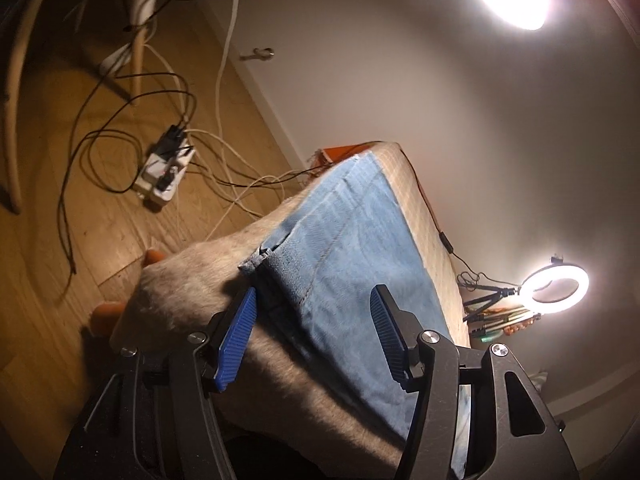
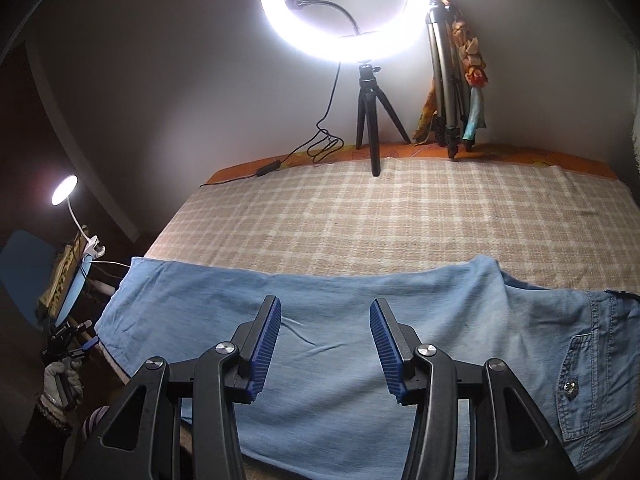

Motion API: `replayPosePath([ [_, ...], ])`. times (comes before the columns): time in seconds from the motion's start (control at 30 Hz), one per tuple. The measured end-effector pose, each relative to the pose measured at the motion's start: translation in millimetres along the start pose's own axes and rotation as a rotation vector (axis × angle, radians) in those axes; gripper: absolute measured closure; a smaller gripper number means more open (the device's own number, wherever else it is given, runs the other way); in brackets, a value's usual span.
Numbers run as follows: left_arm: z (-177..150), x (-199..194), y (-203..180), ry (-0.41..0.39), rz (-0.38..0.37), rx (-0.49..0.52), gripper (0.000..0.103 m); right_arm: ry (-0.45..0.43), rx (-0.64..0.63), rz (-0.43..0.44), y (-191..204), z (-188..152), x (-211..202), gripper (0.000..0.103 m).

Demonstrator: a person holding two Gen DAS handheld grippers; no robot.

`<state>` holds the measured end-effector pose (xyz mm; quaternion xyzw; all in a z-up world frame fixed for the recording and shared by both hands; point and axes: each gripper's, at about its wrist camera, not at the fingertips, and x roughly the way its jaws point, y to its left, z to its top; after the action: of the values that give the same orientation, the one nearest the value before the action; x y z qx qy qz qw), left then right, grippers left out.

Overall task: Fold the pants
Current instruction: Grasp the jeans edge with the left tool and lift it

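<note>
One pair of light-blue denim pants point(image 2: 340, 360) is laid lengthwise on the checked woven blanket point(image 2: 380, 216). Two grippers are held wide apart, empty: the left gripper point(image 1: 312, 312) at the hem, the right gripper point(image 2: 324, 320) above mid-leg. One glowing ring light point(image 2: 344, 8) is seen behind.

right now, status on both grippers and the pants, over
Left gripper open at the hem end, holding nothing. Right gripper open over mid-leg, empty. Pants flat along the near edge of the checked blanket. Nothing in the way.
</note>
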<state>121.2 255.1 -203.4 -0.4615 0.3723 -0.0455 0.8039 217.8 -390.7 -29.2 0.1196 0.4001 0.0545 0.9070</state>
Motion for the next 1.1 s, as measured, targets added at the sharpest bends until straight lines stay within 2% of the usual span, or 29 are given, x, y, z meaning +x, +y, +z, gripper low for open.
replayPosePath([
  [0.07,-1.4,6.8,-2.7,0.012,-0.011,0.008,0.047,0.004,-0.002,0.006,6.2,0.4,3.0,0.054],
  [0.27,-7.1,17.9,-10.0,-0.020,-0.032,0.023,0.047,0.030,-0.025,0.027,27.5,-1.2,16.5,0.054],
  [0.4,1.7,23.7,-13.3,-0.067,0.001,0.021,0.048,0.048,-0.047,0.041,42.3,-1.9,28.8,0.054],
  [0.43,2.6,24.9,-14.5,-0.076,0.012,0.025,0.056,0.050,-0.051,0.046,46.1,-2.3,31.0,0.054],
  [0.47,3.4,26.8,-15.3,-0.079,0.017,0.031,0.068,0.056,-0.056,0.054,50.3,-3.0,34.1,0.054],
  [0.57,3.9,30.6,-17.2,-0.084,0.019,0.062,0.086,0.071,-0.069,0.059,58.5,-5.6,40.9,0.054],
  [0.67,1.2,29.5,-28.9,-0.102,0.022,0.148,0.089,0.100,-0.054,0.068,61.8,-8.5,52.2,0.054],
  [0.87,-12.6,28.8,-84.9,-0.092,0.039,0.410,0.089,0.168,-0.016,0.133,71.9,-10.3,79.9,0.053],
  [1.0,-37.6,41.5,-127.3,-0.040,0.044,0.608,0.089,0.206,-0.035,0.207,96.0,0.0,102.2,0.053],
  [1.1,-59.0,54.9,-145.4,0.011,0.028,0.696,0.089,0.258,-0.058,0.300,124.9,15.0,131.0,0.051],
])
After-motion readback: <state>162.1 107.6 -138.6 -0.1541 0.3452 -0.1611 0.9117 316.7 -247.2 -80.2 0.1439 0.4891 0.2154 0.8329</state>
